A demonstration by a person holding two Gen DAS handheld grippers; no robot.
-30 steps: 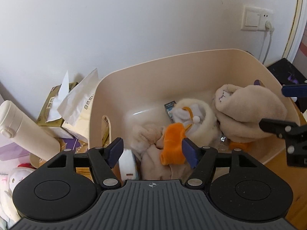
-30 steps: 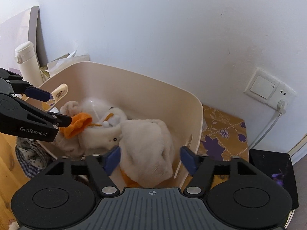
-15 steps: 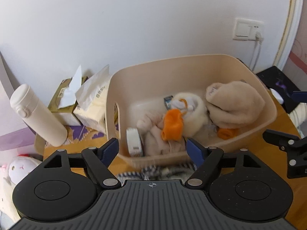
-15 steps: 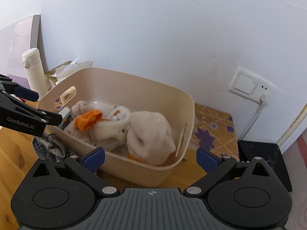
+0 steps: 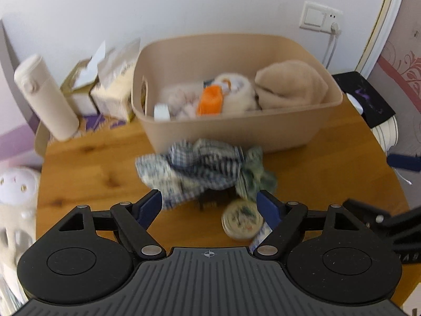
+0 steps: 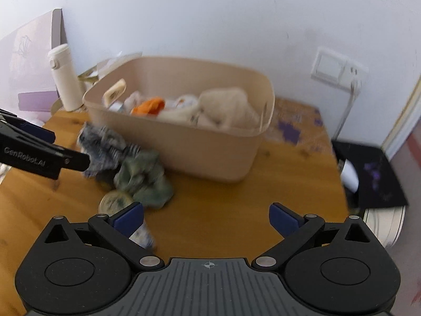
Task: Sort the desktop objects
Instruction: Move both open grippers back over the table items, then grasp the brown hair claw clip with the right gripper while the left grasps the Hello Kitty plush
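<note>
A beige bin (image 5: 236, 131) stands at the back of the wooden table (image 5: 92, 179), holding a tan plush bundle (image 5: 289, 84), an orange piece (image 5: 210, 100) and small white items. In front of it lie a crumpled blue checked cloth (image 5: 194, 168), a greenish cloth (image 5: 255, 176), a round tin (image 5: 242, 220) and a small printed packet (image 6: 142, 234). My left gripper (image 5: 208, 200) hangs open just short of the checked cloth, with nothing between its pads. My right gripper (image 6: 206, 210) is open wide over bare table, right of the greenish cloth (image 6: 144, 181).
A white flask (image 5: 44, 97) and tissue packs (image 5: 113, 92) stand left of the bin. At the right edge lies a black mouse pad (image 6: 373, 179) with a white mouse (image 6: 350, 173). A socket with a cable (image 6: 336, 65) is on the wall. A white perforated object (image 5: 15, 184) sits beyond the table's left edge.
Both grippers have drawn back from over the bin toward the table's near side. Their jaws have widened. The cloths and the tin have come into view.
</note>
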